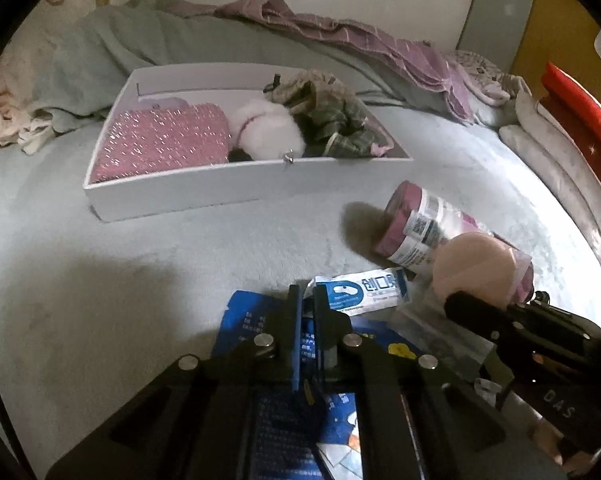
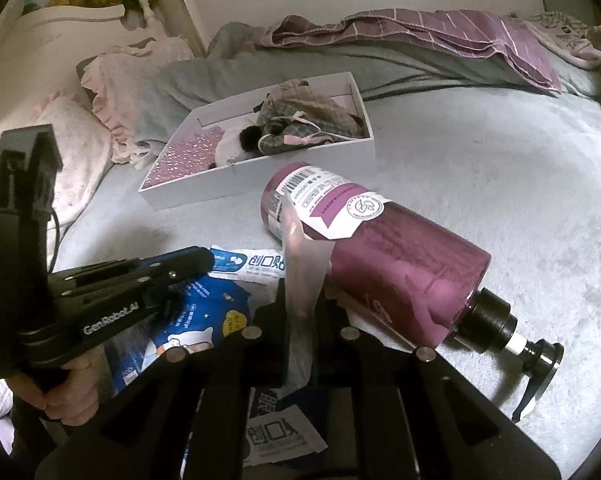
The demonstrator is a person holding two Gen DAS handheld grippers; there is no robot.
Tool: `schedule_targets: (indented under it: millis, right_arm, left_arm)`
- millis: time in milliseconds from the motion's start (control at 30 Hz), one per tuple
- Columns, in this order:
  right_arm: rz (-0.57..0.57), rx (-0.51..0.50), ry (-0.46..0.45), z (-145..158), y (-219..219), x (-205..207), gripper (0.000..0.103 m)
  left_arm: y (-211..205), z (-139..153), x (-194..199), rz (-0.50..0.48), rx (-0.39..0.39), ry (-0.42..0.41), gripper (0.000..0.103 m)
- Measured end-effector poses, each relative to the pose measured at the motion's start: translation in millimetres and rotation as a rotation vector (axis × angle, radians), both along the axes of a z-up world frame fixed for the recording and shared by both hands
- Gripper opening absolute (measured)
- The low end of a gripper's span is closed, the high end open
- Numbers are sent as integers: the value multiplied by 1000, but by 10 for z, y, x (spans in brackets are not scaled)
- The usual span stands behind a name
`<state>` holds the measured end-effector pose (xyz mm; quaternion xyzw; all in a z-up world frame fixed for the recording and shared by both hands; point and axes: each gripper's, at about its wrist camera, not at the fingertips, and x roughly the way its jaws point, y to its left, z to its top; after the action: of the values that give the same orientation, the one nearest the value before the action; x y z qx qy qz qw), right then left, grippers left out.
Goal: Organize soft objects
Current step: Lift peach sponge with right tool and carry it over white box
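A white box (image 1: 172, 194) on the grey bed holds a pink sequined pouch (image 1: 160, 140), a white fluffy toy (image 1: 268, 128) and a plaid doll (image 1: 332, 120); the box also shows in the right wrist view (image 2: 260, 176). My left gripper (image 1: 306, 300) is shut on a blue packet (image 1: 248, 320), low over the bed. My right gripper (image 2: 302, 300) is shut on a clear plastic bag (image 2: 300, 248) holding a pink puff (image 1: 476, 268). A purple pump bottle (image 2: 400, 256) lies beside them.
A white and blue sachet (image 1: 360, 292) and more blue packets (image 2: 188, 332) lie on the bed near the grippers. Crumpled grey and purple bedding (image 1: 340, 36) lies behind the box. Pink pillows (image 2: 80, 140) are at the left.
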<state>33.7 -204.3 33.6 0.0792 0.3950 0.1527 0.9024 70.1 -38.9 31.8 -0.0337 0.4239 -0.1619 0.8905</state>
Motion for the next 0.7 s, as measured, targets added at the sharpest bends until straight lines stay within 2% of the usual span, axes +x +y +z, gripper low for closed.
schedule_targets:
  millis: [233,400,533,700]
  right_arm:
    - [50,33,-14,119,35,-2,10]
    - [112,110,18,193,53,31,10]
    - [130,118,29,239,122,41,10]
    - [169,140,29,438,183,163,10]
  left_arm:
    - [125,132,8,60,-69,-3,2]
    - [229,313,-56,68,-114,-36,0]
    - [294,488,-127,55,-128,-68,0]
    - [371,644,-76,49,-151,-97,0]
